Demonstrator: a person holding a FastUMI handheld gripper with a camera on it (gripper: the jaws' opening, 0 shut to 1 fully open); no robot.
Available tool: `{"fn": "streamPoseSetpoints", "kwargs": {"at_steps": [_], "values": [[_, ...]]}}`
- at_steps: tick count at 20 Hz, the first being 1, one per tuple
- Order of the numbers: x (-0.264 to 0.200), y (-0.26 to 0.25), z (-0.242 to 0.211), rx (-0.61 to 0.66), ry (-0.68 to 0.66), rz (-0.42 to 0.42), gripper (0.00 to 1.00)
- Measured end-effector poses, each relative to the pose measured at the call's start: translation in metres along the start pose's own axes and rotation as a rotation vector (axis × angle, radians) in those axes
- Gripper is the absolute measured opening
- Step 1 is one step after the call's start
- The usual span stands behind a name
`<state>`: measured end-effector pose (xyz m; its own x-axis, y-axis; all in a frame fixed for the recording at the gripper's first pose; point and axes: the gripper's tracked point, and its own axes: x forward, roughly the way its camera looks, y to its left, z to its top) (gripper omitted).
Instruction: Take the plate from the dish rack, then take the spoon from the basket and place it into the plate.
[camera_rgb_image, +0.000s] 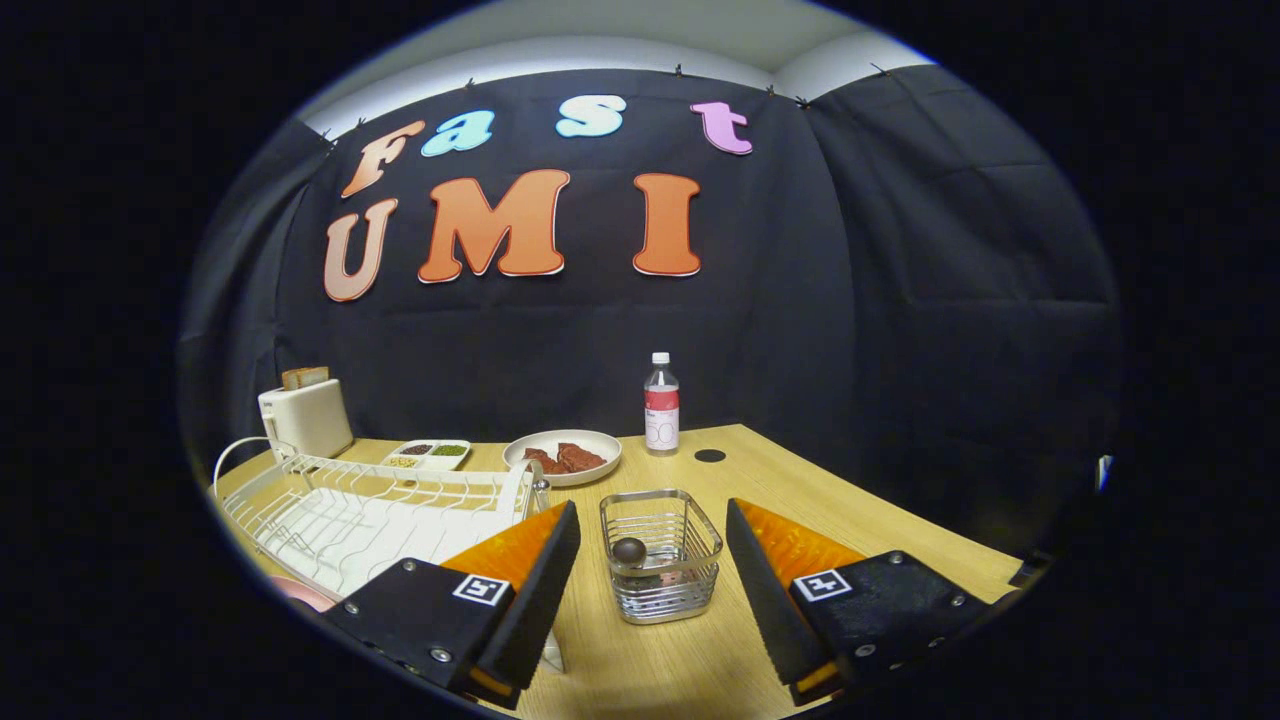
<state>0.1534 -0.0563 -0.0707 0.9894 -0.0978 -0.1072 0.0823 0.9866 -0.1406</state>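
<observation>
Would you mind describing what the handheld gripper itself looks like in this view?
The gripper has two wedge-shaped fingers that taper toward their tips, with ribbed outer faces. Each sits on a black block fastened with small silver screws, and each block carries a square black-and-white marker tag. No cables are visible. The fingers stand open, either side of the wire basket.
</observation>
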Motion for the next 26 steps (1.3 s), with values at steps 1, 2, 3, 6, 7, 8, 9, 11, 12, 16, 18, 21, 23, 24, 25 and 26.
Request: {"fn": "streamPoseSetpoints", "kwargs": {"at_steps": [1,2,3,6,7,8,9,11,12,16,18,21,23,24,25,26], "values": [[0.003,0.004,-0.005,-0.002,0.011,0.008,0.83],[0.006,0.004,-0.010,-0.005,0.020,0.007,0.81],[0.009,0.003,-0.012,-0.005,0.023,0.001,0.78],[0.015,-0.001,-0.014,0.002,0.027,-0.030,0.60],[0.016,-0.002,-0.016,0.003,0.029,-0.039,0.49],[0.017,-0.001,-0.016,0.009,0.030,-0.037,0.43],[0.016,-0.001,-0.015,0.014,0.029,-0.038,0.31],[0.017,0.004,-0.014,0.023,0.025,-0.028,0.17],[0.017,0.003,-0.015,0.017,0.025,-0.030,0.15],[0.012,0.006,-0.006,0.021,0.004,-0.024,0.10],[0.005,0.008,0.001,0.023,-0.004,-0.012,0.09],[-0.007,0.006,0.019,0.022,-0.036,-0.011,0.08],[-0.016,0.004,0.031,0.013,-0.059,-0.016,0.08],[-0.021,0.002,0.038,0.019,-0.079,-0.017,0.08],[-0.025,0.003,0.045,0.020,-0.092,-0.012,0.05],[-0.028,0.003,0.048,0.021,-0.097,-0.011,0.05]]}}
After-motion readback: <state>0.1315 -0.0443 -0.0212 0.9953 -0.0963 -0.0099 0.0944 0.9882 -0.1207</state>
